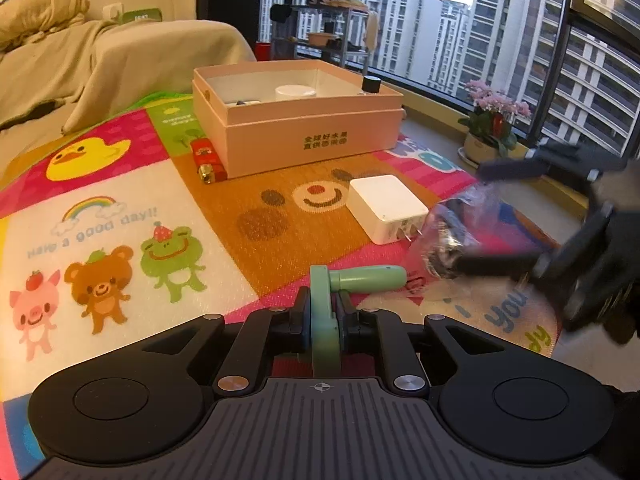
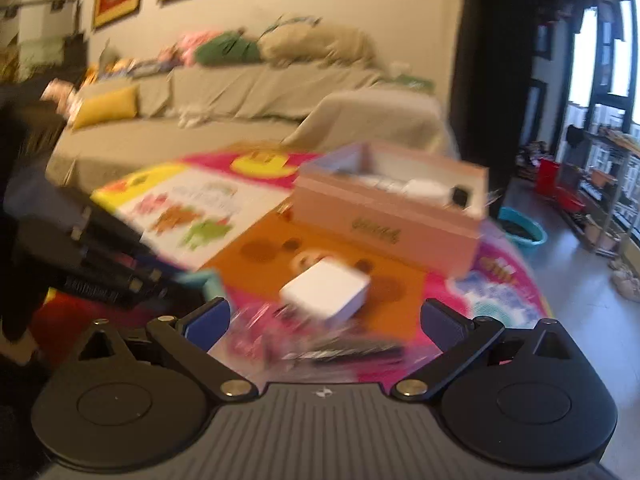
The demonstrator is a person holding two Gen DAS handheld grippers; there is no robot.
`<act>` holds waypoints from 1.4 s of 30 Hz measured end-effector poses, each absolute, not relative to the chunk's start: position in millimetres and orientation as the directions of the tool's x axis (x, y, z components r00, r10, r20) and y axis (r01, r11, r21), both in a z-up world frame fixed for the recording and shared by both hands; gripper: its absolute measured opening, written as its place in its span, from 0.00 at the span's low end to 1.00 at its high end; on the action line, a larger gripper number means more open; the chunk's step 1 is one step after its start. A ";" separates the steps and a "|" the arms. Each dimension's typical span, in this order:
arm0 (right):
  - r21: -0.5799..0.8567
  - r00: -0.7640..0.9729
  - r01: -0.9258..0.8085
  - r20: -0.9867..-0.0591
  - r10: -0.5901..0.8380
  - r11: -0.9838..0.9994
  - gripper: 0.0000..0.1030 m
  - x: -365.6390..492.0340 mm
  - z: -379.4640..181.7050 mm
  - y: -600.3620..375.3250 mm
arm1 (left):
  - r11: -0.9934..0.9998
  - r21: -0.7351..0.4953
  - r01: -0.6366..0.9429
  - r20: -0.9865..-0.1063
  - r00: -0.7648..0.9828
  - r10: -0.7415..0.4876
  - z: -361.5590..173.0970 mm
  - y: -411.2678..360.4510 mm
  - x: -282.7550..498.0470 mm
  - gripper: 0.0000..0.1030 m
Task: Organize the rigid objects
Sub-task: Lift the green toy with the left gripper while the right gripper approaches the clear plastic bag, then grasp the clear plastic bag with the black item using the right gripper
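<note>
A: What's your left gripper (image 1: 322, 320) doing?

B: Its fingers are clamped on the flat end of a mint-green tool (image 1: 352, 280), whose rounded handle sticks out to the right above the play mat (image 1: 120, 208).

A: And your right gripper (image 2: 324, 320)?

B: Your right gripper's fingers stand wide apart with nothing pinched. A clear plastic bag (image 1: 456, 236) with something dark inside lies between them on the mat; whether a pad touches it I cannot tell, as that view is blurred.

A: Where's the container?

B: The pink box (image 1: 304, 136) sits open on the mat, beyond the gripped tool. Inside you can see a round white item (image 1: 295, 92), a small white piece with a dark tip near the front wall (image 1: 244, 102), and a black cap (image 1: 372, 83) at the far right corner.

A: What lies outside it?

B: A red lighter (image 1: 207, 160) just beside the box's left front corner, and a white charger (image 1: 385, 207) with its prongs showing, lying between the box and the bag. A pot of pink flowers (image 1: 494, 120) stands by the window.
</note>
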State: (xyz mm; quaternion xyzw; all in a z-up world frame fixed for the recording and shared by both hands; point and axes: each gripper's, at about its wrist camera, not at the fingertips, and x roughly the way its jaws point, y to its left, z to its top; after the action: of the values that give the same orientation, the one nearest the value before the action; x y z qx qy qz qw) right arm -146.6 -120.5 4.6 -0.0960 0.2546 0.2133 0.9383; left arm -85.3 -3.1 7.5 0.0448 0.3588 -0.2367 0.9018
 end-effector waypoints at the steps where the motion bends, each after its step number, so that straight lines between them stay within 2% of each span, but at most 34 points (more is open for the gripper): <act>1: -0.083 0.769 -0.456 -0.539 0.345 0.886 0.98 -145.2 -1.7 -113.9 | 0.884 -0.091 0.459 -0.668 0.630 -0.396 7.3 -2.6 -85.1 0.15; 4: -0.147 0.760 -0.450 -0.581 0.292 0.881 0.99 -137.4 -20.5 -100.4 | 0.884 -0.095 0.457 -0.667 0.631 -0.398 7.2 -1.0 -84.9 0.15; 5: -0.165 0.775 -0.441 -0.566 0.281 0.882 0.99 -137.1 -22.2 -100.4 | 0.885 -0.096 0.456 -0.666 0.631 -0.397 7.3 -0.4 -85.0 0.15; 8: -0.147 0.763 -0.455 -0.572 0.300 0.878 0.98 -137.7 -18.9 -108.2 | 0.886 -0.106 0.452 -0.661 0.633 -0.402 6.6 1.8 -85.4 0.15; 13: -0.294 0.821 -0.358 -0.552 0.149 0.886 0.98 -145.7 -17.9 -126.2 | 0.889 -0.122 0.441 -0.651 0.641 -0.408 5.4 3.6 -84.2 0.15; 15: -0.306 0.833 -0.315 -0.542 0.108 0.898 0.98 -150.5 -12.0 -140.1 | 0.892 -0.130 0.433 -0.644 0.647 -0.408 4.6 4.2 -81.9 0.15; 17: -0.236 0.828 -0.297 -0.546 0.126 0.925 0.98 -151.6 0.7 -156.4 | 0.897 -0.140 0.419 -0.635 0.657 -0.406 3.7 4.6 -79.5 0.15; 21: 0.095 0.765 -0.228 -0.598 0.239 0.969 0.98 -137.0 20.4 -191.2 | 0.908 -0.159 0.387 -0.622 0.675 -0.397 1.7 4.3 -73.8 0.15; 23: 0.209 0.728 -0.164 -0.634 0.261 0.964 0.94 -123.3 16.0 -199.0 | 0.910 -0.166 0.380 -0.619 0.678 -0.396 1.3 5.0 -72.7 0.15; 24: 0.243 0.715 -0.130 -0.649 0.261 0.961 0.91 -117.0 11.7 -200.4 | 0.910 -0.165 0.379 -0.619 0.679 -0.395 1.4 5.7 -72.9 0.15; 27: 0.310 0.696 -0.065 -0.667 0.266 0.949 0.91 -103.6 -0.5 -200.5 | 0.910 -0.171 0.378 -0.616 0.680 -0.398 0.6 9.2 -73.5 0.15; 30: 0.302 0.700 -0.031 -0.674 0.236 0.953 0.91 -85.1 -8.2 -189.7 | 0.910 -0.178 0.373 -0.615 0.680 -0.399 0.6 9.5 -71.4 0.16; 33: 0.255 0.702 -0.122 -0.662 0.265 0.959 0.79 -65.0 -7.3 -166.4 | 0.910 -0.179 0.373 -0.615 0.679 -0.399 0.3 9.3 -69.8 0.16; 36: 0.310 0.641 -0.252 -0.657 0.398 0.917 0.54 -44.6 -3.2 -152.9 | 0.909 -0.188 0.372 -0.614 0.678 -0.405 -0.1 10.5 -69.2 0.16; 37: 0.310 0.630 -0.274 -0.658 0.413 0.911 0.50 -41.6 -1.5 -148.4 | 0.909 -0.189 0.372 -0.613 0.678 -0.405 -0.2 10.7 -69.3 0.16; 42: 0.174 0.686 -0.303 -0.642 0.341 0.937 0.49 -47.9 4.5 -136.5 | 0.910 -0.174 0.376 -0.616 0.680 -0.398 0.3 8.4 -71.1 0.16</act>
State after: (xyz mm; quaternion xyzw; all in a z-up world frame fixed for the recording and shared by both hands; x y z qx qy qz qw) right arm -47.9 -136.5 4.5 0.0267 0.3550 0.1755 0.9179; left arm -71.1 8.4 0.3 -0.0165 0.3397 -0.2112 0.9164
